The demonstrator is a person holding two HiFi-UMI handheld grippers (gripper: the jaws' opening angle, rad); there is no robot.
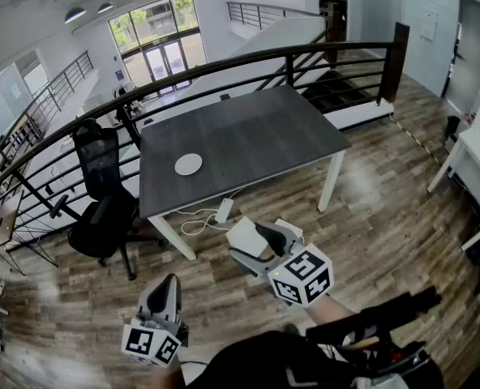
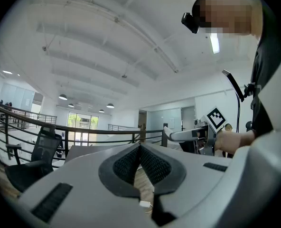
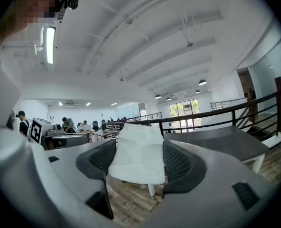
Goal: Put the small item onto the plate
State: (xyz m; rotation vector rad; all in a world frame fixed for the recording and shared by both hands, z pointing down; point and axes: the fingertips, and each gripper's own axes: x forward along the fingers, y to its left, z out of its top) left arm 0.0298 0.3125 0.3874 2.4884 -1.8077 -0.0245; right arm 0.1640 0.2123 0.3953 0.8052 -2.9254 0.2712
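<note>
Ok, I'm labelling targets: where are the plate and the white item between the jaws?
plate (image 1: 188, 164): head view, middle of its top.
white item (image 3: 136, 153): right gripper view, middle of its facing side.

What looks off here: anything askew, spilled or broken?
Nothing spilled or damaged. The plate lies flat and bare on the table. The right gripper is clamped on a white item; the left gripper is shut and empty. One loose end: a white cable on the floor under the table.
</note>
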